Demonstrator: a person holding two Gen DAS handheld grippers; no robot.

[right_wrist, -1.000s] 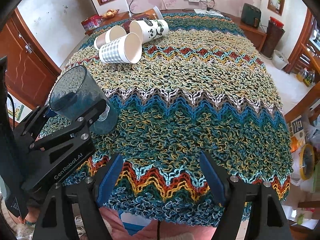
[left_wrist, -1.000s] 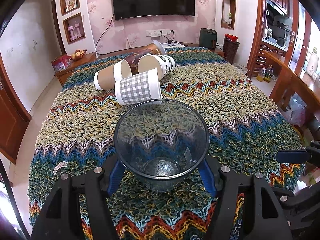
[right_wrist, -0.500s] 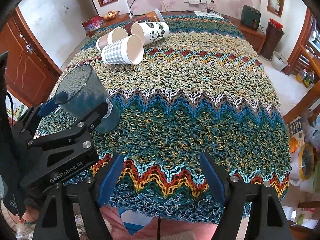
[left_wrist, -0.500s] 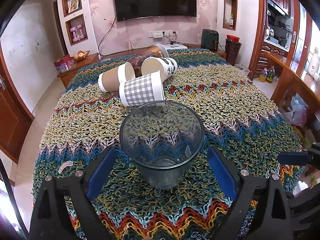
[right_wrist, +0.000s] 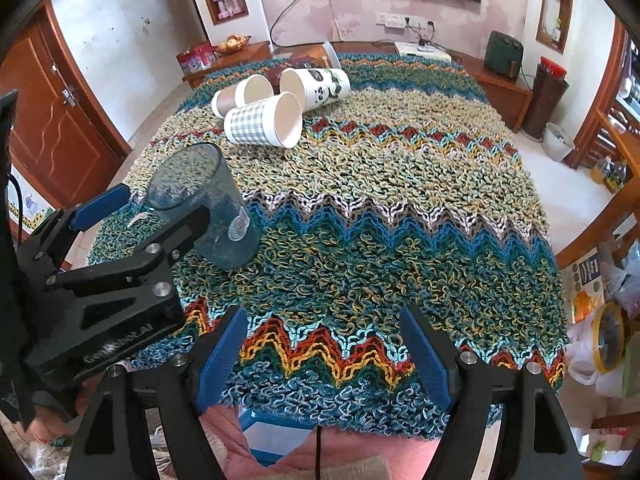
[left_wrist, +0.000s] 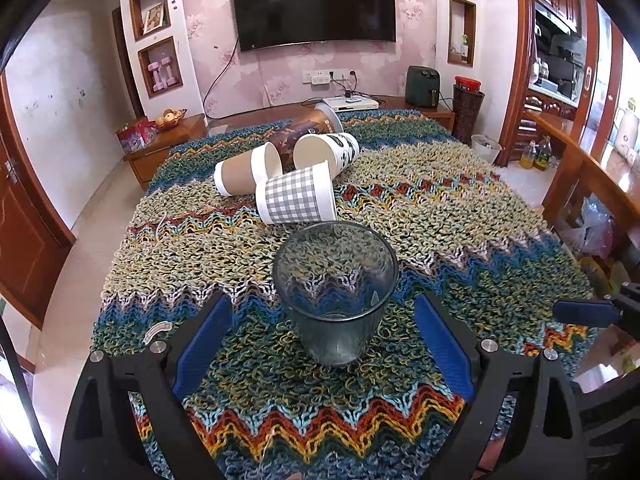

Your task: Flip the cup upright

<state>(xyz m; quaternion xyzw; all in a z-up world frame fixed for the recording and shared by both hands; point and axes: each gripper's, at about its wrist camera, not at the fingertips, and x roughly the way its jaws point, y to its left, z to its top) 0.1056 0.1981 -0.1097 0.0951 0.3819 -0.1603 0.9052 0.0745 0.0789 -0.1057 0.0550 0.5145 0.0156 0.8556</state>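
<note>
Glass tumbler (left_wrist: 335,296) upright at frame centre | left tongs (left_wrist: 320,340) wide open, clear of it | right tongs (right_wrist: 324,356) open, empty | paper cups (left_wrist: 296,198) lying above

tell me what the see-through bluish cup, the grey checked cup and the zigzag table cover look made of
See-through bluish cup: glass or clear plastic, smooth and glossy; the cover's pattern shows through its wall. Which of the two cannot be told.
Grey checked cup: likely paper, matte, with a plain white inside and rolled rim.
Zigzag table cover: looped yarn, knitted or crocheted, rough and fuzzy.
</note>
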